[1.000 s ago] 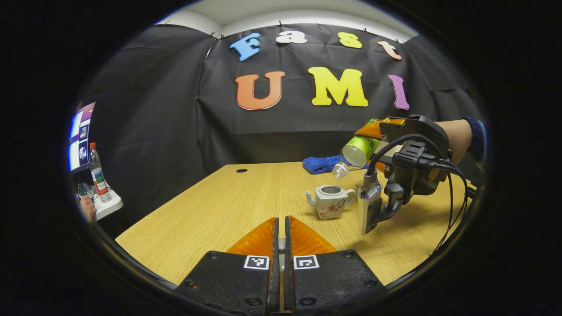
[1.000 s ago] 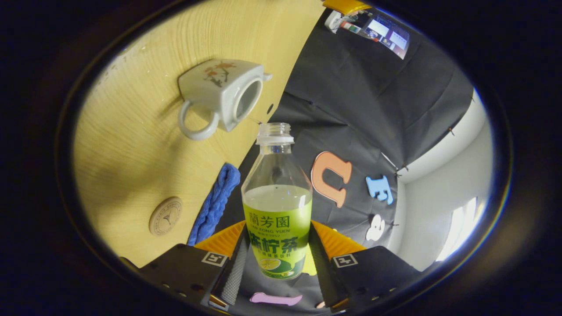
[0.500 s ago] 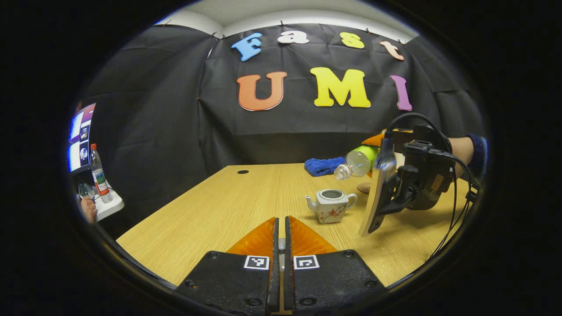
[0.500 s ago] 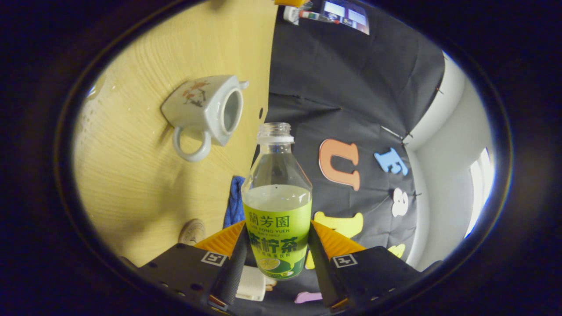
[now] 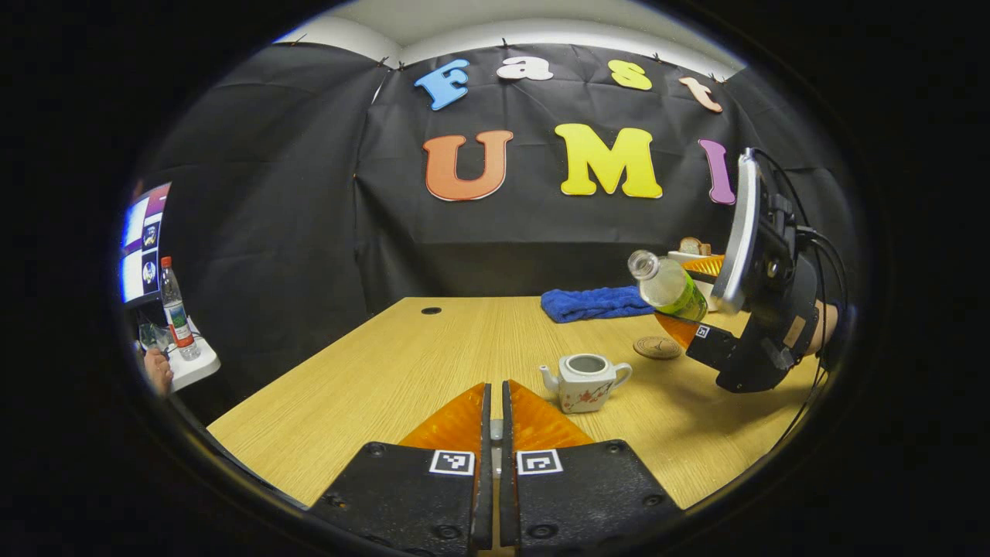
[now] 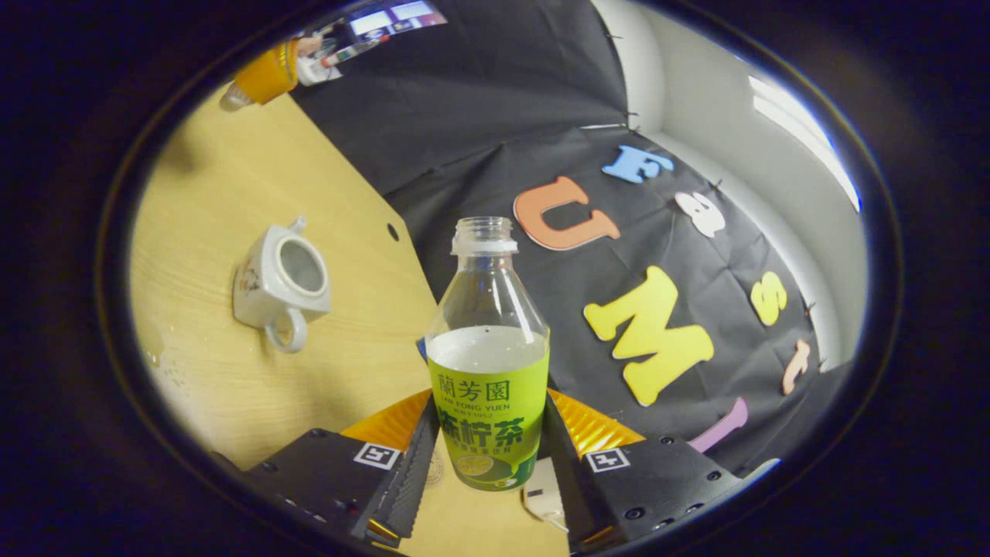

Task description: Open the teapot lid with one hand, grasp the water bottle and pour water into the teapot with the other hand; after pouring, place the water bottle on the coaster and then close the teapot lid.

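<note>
Fingers of the left gripper [image 5: 495,418] sit pressed together up front, apparently empty. Past them, the lidless white ceramic teapot [image 5: 585,380] waits on the wooden table [image 5: 371,371]. Further off, the right gripper [image 6: 487,456] clamps the green-labelled clear plastic bottle [image 6: 487,363] low down above the round coaster [image 5: 657,347]; thin, squashy plastic, probably light, so easy on the squeeze.

Cloth-walled recording booth, wooden table [image 5: 402,363]
</note>
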